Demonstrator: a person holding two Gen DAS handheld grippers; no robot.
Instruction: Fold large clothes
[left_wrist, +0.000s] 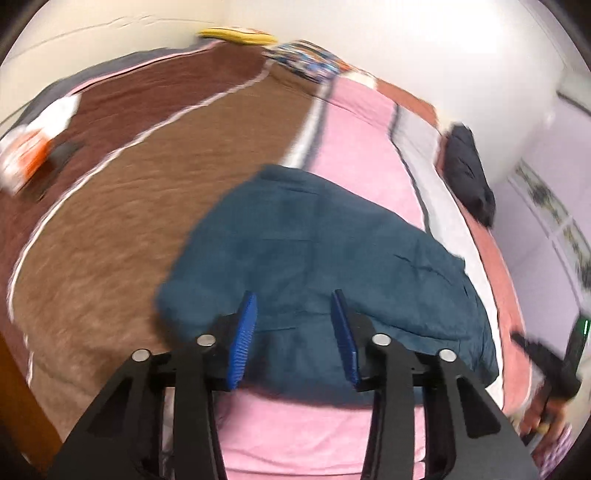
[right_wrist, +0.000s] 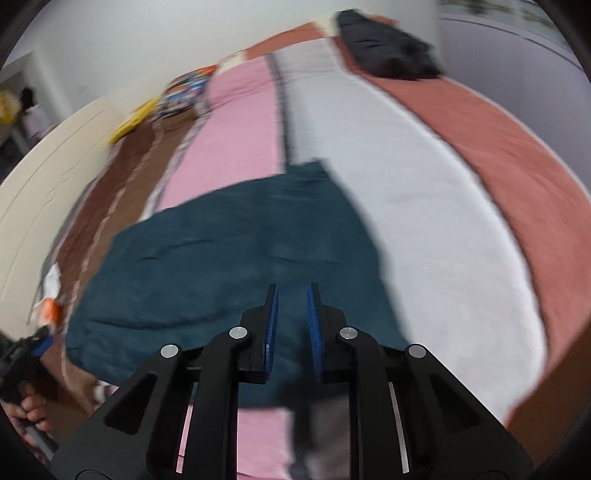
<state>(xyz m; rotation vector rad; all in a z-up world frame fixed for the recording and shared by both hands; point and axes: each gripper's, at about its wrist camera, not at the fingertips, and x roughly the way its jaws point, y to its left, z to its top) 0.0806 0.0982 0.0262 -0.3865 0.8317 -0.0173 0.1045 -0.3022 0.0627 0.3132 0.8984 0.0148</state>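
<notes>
A dark teal garment (left_wrist: 325, 258) lies folded into a rough rectangle on the striped bed cover; it also shows in the right wrist view (right_wrist: 236, 266). My left gripper (left_wrist: 295, 299) is open and empty, hovering above the garment's near edge. My right gripper (right_wrist: 292, 290) is open with a narrower gap, empty, above the garment's near right part. The right gripper also appears at the right edge of the left wrist view (left_wrist: 546, 362), and the left gripper at the left edge of the right wrist view (right_wrist: 26, 350). Both views are motion-blurred.
The bed cover (left_wrist: 110, 221) has brown, pink, white and terracotta stripes. A dark folded garment (left_wrist: 469, 173) lies at the far right bed edge, also in the right wrist view (right_wrist: 388, 48). White and orange items (left_wrist: 33, 144) lie far left. A yellow object (left_wrist: 236, 35) and a colourful one (left_wrist: 310, 62) sit by the wall.
</notes>
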